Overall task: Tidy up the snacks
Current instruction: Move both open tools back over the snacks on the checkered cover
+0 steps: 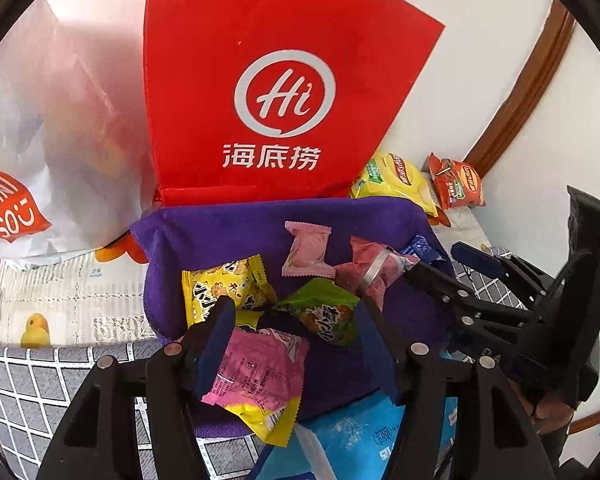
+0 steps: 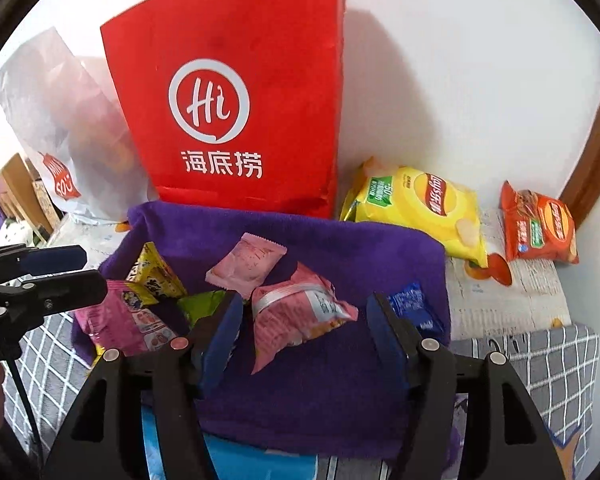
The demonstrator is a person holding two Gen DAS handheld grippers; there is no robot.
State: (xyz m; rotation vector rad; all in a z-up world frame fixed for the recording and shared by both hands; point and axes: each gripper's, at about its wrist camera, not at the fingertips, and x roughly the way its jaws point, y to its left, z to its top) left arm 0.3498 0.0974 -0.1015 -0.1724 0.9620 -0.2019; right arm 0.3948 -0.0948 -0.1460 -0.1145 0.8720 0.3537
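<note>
Several small snack packets lie on a purple cloth [image 1: 220, 232]. My left gripper [image 1: 296, 328] is open over a magenta packet [image 1: 256, 372], which lies loose by its left finger. Just beyond it are a yellow packet [image 1: 224, 284] and a green packet [image 1: 324, 312]. My right gripper [image 2: 304, 320] is open too. A pink packet with a white band [image 2: 296, 312] lies between its fingers, not pinched. A pale pink packet [image 2: 246, 264] sits farther back and a small blue packet [image 2: 412, 304] lies by the right finger.
A red paper bag [image 2: 240, 80] stands behind the cloth against the white wall, with a white plastic bag [image 2: 60, 120] to its left. A yellow chip bag [image 2: 416, 204] and an orange chip bag [image 2: 540, 228] lie at the back right. A light blue package [image 1: 352, 428] pokes out under the cloth's near edge.
</note>
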